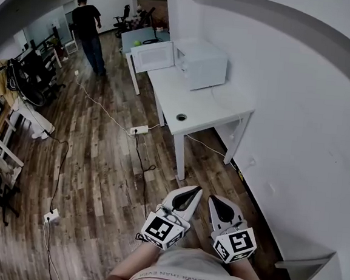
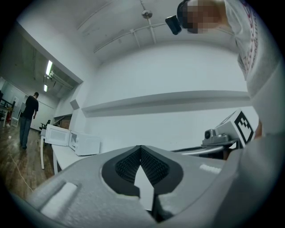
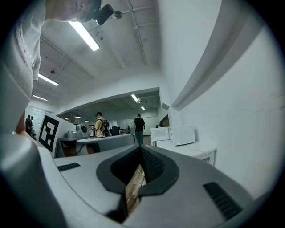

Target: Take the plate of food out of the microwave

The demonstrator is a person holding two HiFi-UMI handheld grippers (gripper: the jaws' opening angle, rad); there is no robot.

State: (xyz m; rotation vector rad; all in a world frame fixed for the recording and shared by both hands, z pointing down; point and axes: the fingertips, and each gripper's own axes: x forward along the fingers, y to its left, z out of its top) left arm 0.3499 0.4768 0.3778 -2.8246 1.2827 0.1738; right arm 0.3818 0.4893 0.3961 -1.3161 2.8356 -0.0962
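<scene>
White on white here: a white microwave [image 1: 201, 63] sits at the far end of a white tabletop [image 1: 205, 108] against the wall, with its door [image 1: 152, 56] swung open to the left. I can't see the plate of food from any view. The open cavity faces away from the head camera, so my guess is the plate is inside it, not yet lifted out.

Both tongs are pulled in close to the person's body, well apart from the microwave, over the wood floor [image 1: 98, 178]. The left tongs [image 1: 193, 191] are pinched fully together with nothing in them, and the left gripper view shows the tips meeting on empty air. Same goes for the right tongs [image 1: 215, 201]: tips together, nothing held.

On handling, and this is a judgement since the plate is hidden: expect something stiff, probably glazed and slippery, breakable if dropped, and a bit heavy with food on it. It may be hot too. I'd open one set of tongs and clamp the near rim, pads above and below the lip. Then slide it out level so the food doesn't shift, with the other tongs under the opposite edge for support. A rim grip on one side alone would likely let it tip.
</scene>
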